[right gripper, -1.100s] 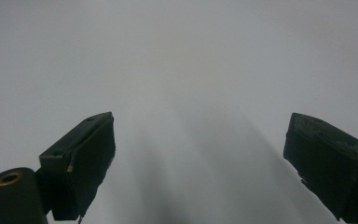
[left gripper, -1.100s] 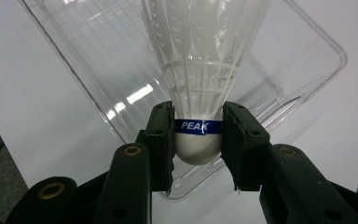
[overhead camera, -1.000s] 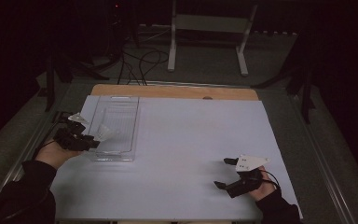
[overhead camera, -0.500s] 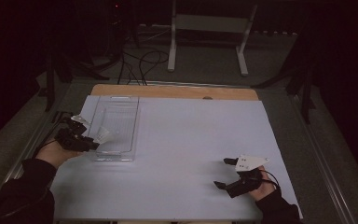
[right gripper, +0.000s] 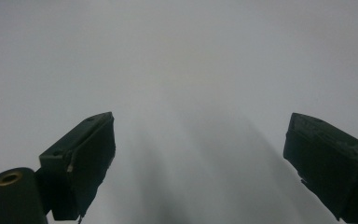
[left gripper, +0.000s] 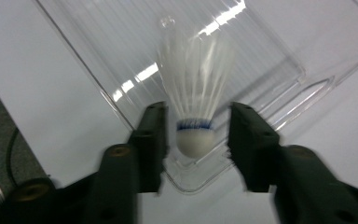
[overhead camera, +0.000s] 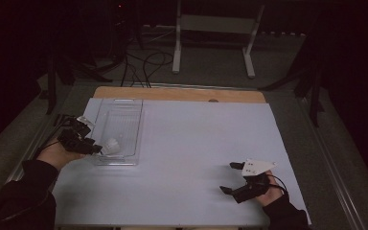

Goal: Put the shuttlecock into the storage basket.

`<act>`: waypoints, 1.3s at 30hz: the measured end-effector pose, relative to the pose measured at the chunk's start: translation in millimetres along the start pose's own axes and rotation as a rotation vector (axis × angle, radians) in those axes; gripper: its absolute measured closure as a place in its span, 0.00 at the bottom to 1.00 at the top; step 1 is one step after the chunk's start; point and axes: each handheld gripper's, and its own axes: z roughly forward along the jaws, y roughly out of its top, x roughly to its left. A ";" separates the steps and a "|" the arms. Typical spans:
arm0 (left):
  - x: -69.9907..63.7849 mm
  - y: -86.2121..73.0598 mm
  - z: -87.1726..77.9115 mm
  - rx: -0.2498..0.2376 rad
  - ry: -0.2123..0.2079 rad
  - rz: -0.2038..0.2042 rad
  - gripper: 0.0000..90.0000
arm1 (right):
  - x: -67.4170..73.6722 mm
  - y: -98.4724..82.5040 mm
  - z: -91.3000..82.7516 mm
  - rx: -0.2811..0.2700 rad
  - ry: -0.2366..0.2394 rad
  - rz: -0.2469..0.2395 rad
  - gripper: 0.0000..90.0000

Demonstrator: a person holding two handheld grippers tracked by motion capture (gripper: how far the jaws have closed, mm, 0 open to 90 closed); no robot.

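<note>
I can read no text, label, brand or number anywhere here; the shuttlecock [left gripper: 195,130] carries just a plain blue band above its cork.

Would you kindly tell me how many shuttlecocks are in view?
1. The shuttlecock sits between the left gripper's open jaws, over the near corner of the clear tray.

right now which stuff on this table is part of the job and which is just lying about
In the job:
- shuttlecock, between the left claw's jaws, which have just been opening
- clear plastic tray under it

Just lying about:
- right claw, open over bare white table cover
- metal stand on the floor beyond the table
- cables on the floor
</note>
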 end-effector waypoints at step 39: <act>-26.7 25.9 -15.3 -0.175 -0.023 0.074 0.00 | -2.9 -5.6 -5.9 -0.022 -0.028 0.053 0.10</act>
